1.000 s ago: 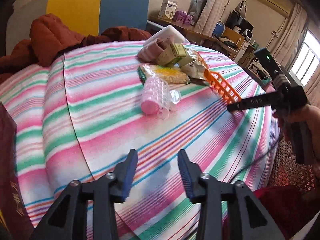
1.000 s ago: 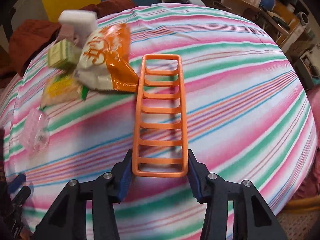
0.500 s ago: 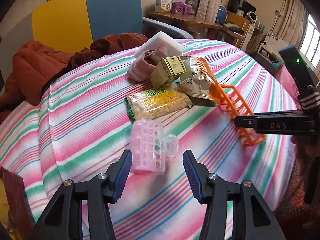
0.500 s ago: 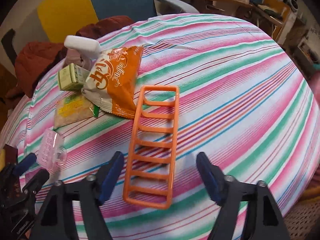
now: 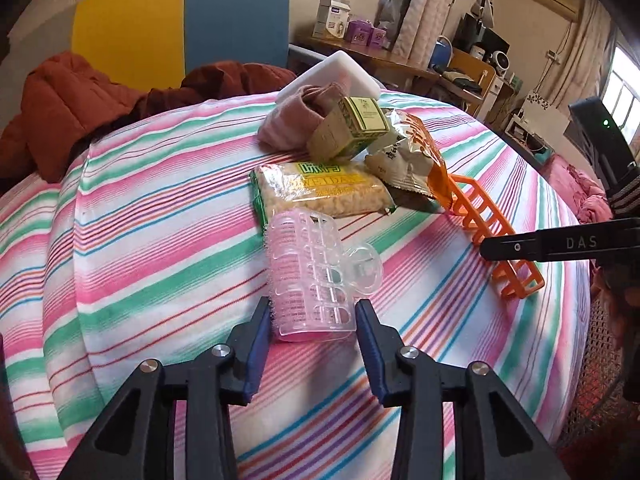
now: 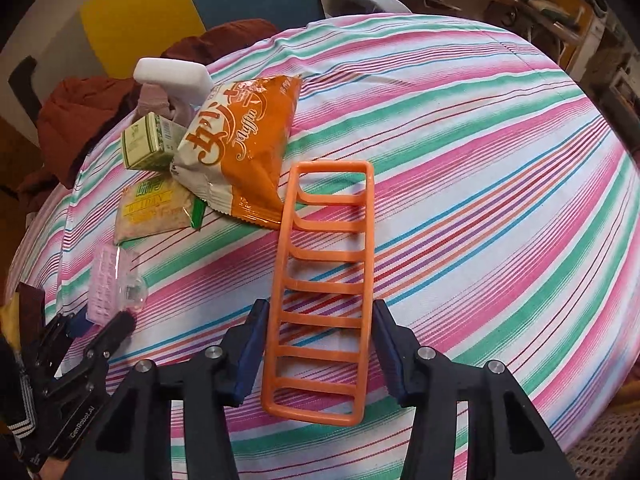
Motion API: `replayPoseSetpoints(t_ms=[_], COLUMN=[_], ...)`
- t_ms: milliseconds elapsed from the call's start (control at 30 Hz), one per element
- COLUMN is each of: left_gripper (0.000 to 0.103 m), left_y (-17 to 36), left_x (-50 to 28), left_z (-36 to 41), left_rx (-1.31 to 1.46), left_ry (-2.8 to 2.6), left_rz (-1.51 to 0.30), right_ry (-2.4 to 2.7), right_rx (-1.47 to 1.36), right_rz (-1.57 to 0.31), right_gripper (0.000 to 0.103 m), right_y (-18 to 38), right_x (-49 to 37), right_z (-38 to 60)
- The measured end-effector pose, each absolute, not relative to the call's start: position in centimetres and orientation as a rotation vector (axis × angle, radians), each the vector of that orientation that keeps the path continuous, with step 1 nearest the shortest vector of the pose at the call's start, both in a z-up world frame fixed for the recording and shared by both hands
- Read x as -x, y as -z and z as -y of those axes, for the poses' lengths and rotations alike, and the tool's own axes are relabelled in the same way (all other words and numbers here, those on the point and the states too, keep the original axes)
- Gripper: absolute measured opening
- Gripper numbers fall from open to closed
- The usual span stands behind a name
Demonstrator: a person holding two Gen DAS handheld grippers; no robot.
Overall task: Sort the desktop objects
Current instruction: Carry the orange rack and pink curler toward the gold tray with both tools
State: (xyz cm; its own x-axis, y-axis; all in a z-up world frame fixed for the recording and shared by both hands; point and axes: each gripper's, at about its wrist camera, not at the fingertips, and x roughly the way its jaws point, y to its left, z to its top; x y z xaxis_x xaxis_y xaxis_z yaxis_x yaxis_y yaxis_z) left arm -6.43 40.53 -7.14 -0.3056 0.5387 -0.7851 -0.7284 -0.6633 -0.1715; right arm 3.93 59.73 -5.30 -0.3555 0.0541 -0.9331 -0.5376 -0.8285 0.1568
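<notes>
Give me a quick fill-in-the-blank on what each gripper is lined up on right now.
1. The left gripper has the pink ____ between its closing jaws.
2. The right gripper straddles the ____ rack.
3. The snack bag overlaps the rack's ____ end.
4. The green box leans on a pink ____.

Missing: hair roller; orange; far; sock

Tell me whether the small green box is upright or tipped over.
Tipped. The green box leans at an angle against the pink cloth, one corner raised, not flat on the striped tablecloth.
</notes>
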Motion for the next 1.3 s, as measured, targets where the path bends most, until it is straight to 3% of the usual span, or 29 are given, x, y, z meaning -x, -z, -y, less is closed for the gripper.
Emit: replayPoseSetpoints(t_ms=[200,500,800,1000,1300], left_gripper=[0.041,0.041,0.041,0.041,0.041], left_y=[7.0,6.8,5.3,2.2,0.2], left_x=[5.1,2.6,1.1,-1.1,-1.1], left_z=[-38.1,-34.5,-30.2,-27.2,-20.0], left_rx=[1.102,1.096,1.137,1.037,1.075], left_ry=[-2.030,-2.033,-2.060,-2.086,-2.147], left_rz=[-0.258,-0.261,-0.115,-0.135,0.009], right_ry=[-2.226,-2.287,-2.396,-2.493,-2.646], right_rx=[1.502,1.490,1.510,1.525,1.575], right_rz=[-0.669,-0.929,-0.984,-1.033,-1.002], right_gripper=[0.051,0.051,0.051,0.051,0.051], right_y=[4.9,4.6,4.1,3.3,0.7], right_x=[-5.2,-7.7,-6.8,-5.3,-4.2], right_z=[-58.8,-55.5,-51.4,-46.6,-40.0])
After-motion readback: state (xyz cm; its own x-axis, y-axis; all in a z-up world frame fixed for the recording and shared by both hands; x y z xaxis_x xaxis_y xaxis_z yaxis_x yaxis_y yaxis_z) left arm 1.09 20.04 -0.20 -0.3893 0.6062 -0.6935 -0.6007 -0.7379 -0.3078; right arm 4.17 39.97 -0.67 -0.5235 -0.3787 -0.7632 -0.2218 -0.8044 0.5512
